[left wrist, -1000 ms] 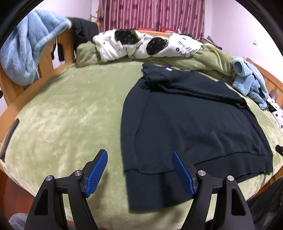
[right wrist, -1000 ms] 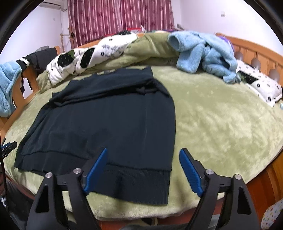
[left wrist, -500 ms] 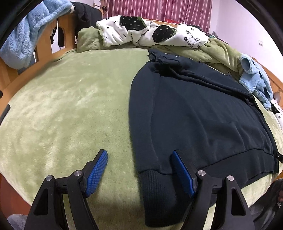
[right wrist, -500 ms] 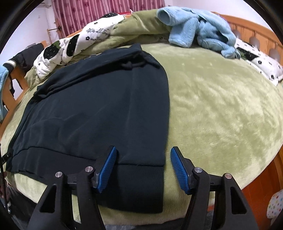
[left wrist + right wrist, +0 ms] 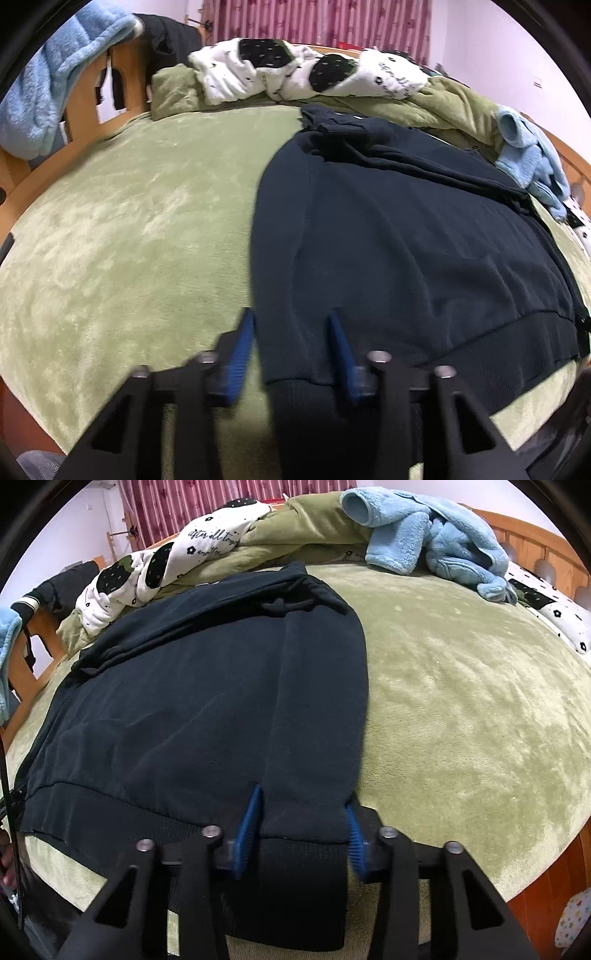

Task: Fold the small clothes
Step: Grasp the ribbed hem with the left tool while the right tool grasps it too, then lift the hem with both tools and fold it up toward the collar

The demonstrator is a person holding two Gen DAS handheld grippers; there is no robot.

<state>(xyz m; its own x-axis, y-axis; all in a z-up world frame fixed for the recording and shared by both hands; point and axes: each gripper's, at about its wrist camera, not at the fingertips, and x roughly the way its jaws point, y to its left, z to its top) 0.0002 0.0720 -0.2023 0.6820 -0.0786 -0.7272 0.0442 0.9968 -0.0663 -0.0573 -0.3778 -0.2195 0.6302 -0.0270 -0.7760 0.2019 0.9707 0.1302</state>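
A dark navy sweatshirt point(image 5: 406, 251) lies flat on the green bed point(image 5: 129, 240), ribbed hem toward me; it also shows in the right wrist view point(image 5: 184, 720). My left gripper point(image 5: 291, 350) straddles the hem's left corner, jaws half closed around the fabric, with a gap still showing. My right gripper point(image 5: 303, 834) straddles the hem's right corner, its blue pads point(image 5: 251, 827) pressing on both sides of a bunched strip of cloth.
A white patterned quilt point(image 5: 295, 70) and an olive blanket point(image 5: 454, 99) are piled at the bed's far side. Light blue fleece clothes point(image 5: 432, 542) lie at the far right. A blue towel point(image 5: 48, 85) hangs on the wooden bed frame point(image 5: 85, 110).
Both grippers have moved forward and down onto the sweatshirt's hem corners and their jaws have narrowed from wide open; the right one has closed on the cloth.
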